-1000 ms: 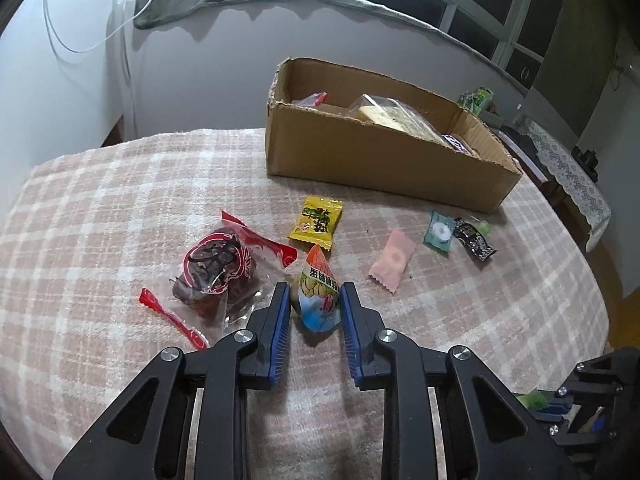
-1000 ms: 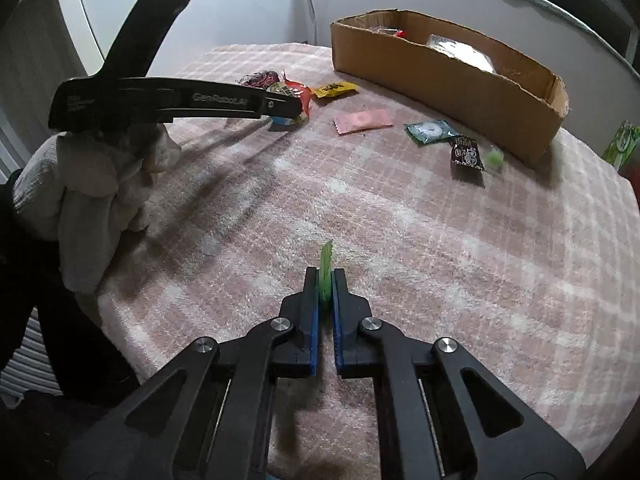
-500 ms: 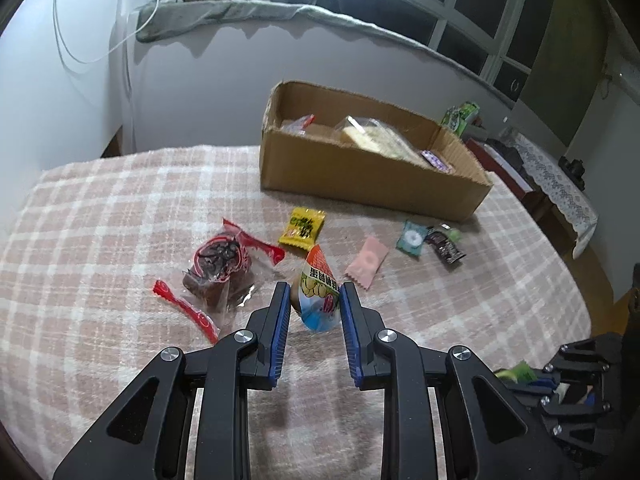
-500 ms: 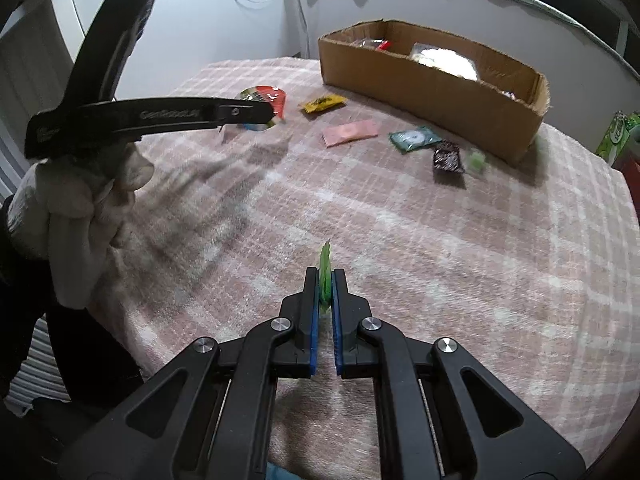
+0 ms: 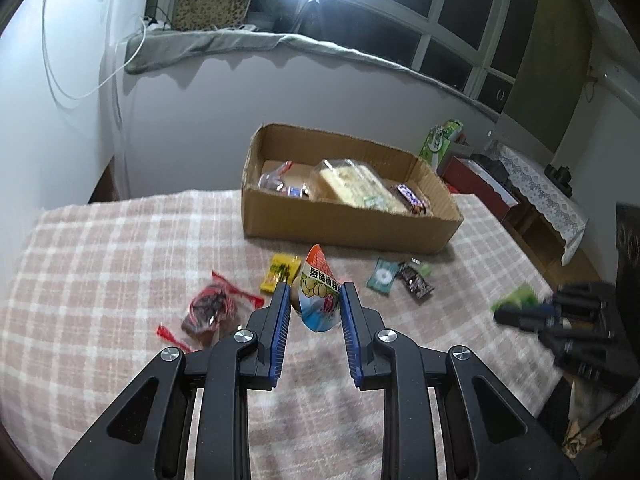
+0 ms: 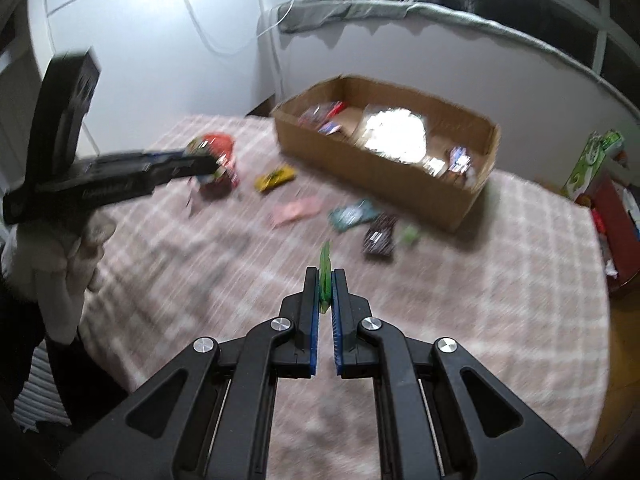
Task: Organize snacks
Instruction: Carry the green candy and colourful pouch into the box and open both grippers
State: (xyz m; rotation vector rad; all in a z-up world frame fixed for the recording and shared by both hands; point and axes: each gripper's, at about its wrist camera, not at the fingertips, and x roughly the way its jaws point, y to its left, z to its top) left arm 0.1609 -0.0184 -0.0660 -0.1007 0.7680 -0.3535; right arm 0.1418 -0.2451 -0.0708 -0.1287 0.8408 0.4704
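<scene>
My left gripper (image 5: 314, 292) is shut on a white, blue and orange snack packet (image 5: 319, 296), held in the air above the checked tablecloth (image 5: 100, 264). My right gripper (image 6: 325, 276) is shut on a thin green packet (image 6: 325, 268), seen edge-on between the pads; the same gripper shows blurred at the right of the left wrist view (image 5: 552, 312). A cardboard box (image 5: 344, 224) with several snacks inside stands at the back of the table. On the cloth lie a red packet (image 5: 212, 310), a yellow packet (image 5: 282, 272), a teal packet (image 5: 382, 276), a dark packet (image 5: 416, 286) and a pink packet (image 6: 296, 210).
A wall and a window ledge with a grey cloth (image 5: 224, 46) run behind the table. A green carton (image 5: 440, 142) and a red cabinet (image 5: 480, 188) stand off the table's right side. A gloved hand (image 6: 64, 248) holds the left gripper.
Both grippers have risen with their packets held. The box and the loose snacks sit lower and smaller in both views, and the right wrist view is now blurred by motion.
</scene>
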